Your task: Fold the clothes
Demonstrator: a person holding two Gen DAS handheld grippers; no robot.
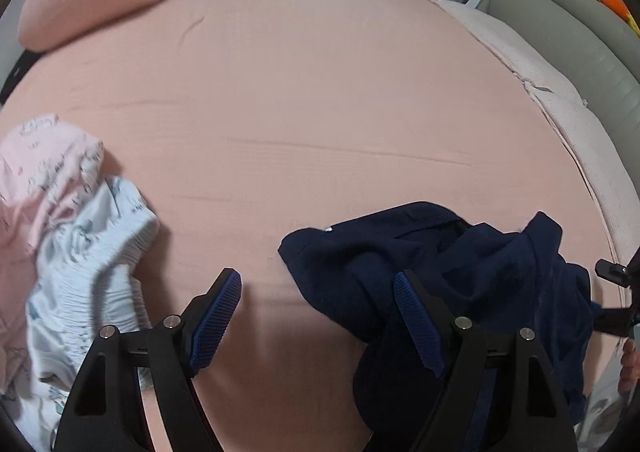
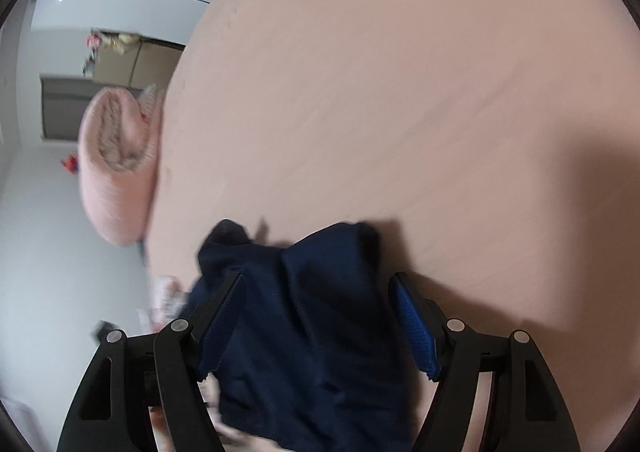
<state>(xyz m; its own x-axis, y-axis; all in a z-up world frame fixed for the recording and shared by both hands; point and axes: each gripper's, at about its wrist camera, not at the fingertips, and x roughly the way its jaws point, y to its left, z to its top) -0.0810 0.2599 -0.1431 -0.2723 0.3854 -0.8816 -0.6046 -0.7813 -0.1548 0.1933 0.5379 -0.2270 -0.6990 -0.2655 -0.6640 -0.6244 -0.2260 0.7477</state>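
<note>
Hovering over a pink bed (image 1: 320,100) with two hand-held claws, both angled downward; lying crumpled near the bed's front edge, toward its right side, a dark navy garment (image 1: 460,272), bunched and creased rather than spread flat.

Standing released, the left claw (image 1: 318,316), blue pads wide apart with only bare sheet between them, its right finger overlapping the navy cloth's left edge in the view, contact not clear; standing wide too, the right claw (image 2: 316,316), navy garment (image 2: 304,312) filling the gap between its pads, neither pad visibly pressing on the cloth, so not grasping.

Judging the step in hand as taking hold of the garment to spread it out before any fold; doing it well likely meaning pinching a single layer at a hem or corner with each claw, well apart from one another, rather than clamping the thick middle bunch; lifting and drawing the two holds apart so the cloth flattens onto the open sheet behind it; avoiding dragging the sheet along.

Waiting at the bed's left front corner, a heap of pale printed clothes (image 1: 80,252), pink and light blue; resting at the far left corner, a pink pillow (image 1: 92,4); running along the bed's right edge, a grey padded surround (image 1: 580,52); showing beyond, white walls and dark furniture, blurred.
</note>
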